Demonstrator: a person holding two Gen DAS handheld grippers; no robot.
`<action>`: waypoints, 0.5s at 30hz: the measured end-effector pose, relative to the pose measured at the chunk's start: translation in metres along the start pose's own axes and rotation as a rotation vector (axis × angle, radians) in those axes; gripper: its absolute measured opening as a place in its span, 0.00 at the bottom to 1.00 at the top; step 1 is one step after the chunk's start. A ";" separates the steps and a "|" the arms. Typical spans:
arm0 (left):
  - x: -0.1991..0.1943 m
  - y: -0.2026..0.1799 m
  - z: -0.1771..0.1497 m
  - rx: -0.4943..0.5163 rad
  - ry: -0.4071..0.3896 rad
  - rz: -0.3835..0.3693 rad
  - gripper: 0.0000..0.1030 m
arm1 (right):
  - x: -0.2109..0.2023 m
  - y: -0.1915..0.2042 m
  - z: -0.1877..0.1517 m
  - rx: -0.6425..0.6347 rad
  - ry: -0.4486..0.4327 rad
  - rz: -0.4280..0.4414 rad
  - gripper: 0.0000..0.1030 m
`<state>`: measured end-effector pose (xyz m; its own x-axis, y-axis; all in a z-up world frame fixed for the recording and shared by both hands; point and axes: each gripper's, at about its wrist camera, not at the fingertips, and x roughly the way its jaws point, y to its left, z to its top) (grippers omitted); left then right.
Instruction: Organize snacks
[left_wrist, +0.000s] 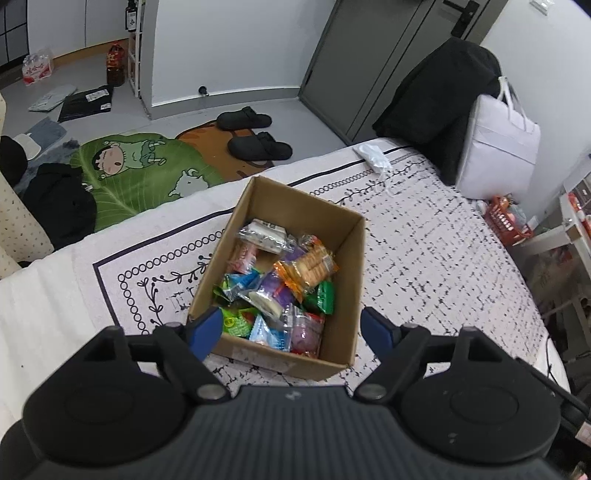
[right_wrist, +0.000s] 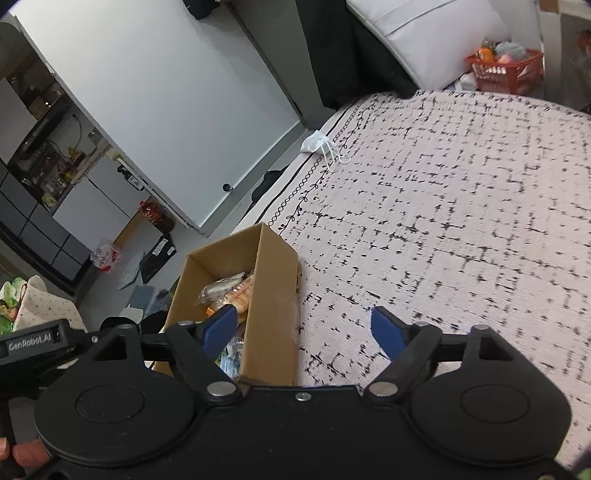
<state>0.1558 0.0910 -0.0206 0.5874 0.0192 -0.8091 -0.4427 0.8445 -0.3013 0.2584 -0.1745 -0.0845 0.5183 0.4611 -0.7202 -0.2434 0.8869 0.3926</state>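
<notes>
One box (left_wrist: 328, 354) on the bed (left_wrist: 443, 266), snacks (left_wrist: 280, 280) heaped inside, too jumbled to count. Your left gripper (left_wrist: 291, 328) tilts down over it; right gripper (right_wrist: 304, 328) beside it. Both fingers spread, empty.

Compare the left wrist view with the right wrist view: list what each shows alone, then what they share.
Left wrist only: black slippers, a green cartoon rug, and the snacks spread across the box floor.
Right wrist only: a red basket and dark kitchen shelving.
Both: the cardboard box on the patterned cloth, a white mask, and each view's own open, empty tool.
</notes>
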 end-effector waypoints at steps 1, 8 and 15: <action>-0.002 0.000 -0.002 0.001 -0.005 -0.005 0.84 | -0.005 0.002 -0.001 -0.010 -0.006 -0.013 0.82; -0.023 -0.004 -0.018 0.055 -0.048 -0.018 0.96 | -0.042 0.016 -0.013 -0.066 -0.072 -0.074 0.94; -0.047 0.005 -0.034 0.026 -0.091 -0.085 0.97 | -0.079 0.021 -0.039 -0.074 -0.108 -0.089 0.99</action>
<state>0.1024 0.0762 -0.0012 0.6818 -0.0054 -0.7316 -0.3718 0.8586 -0.3528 0.1802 -0.1913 -0.0420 0.6245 0.3788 -0.6830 -0.2505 0.9255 0.2843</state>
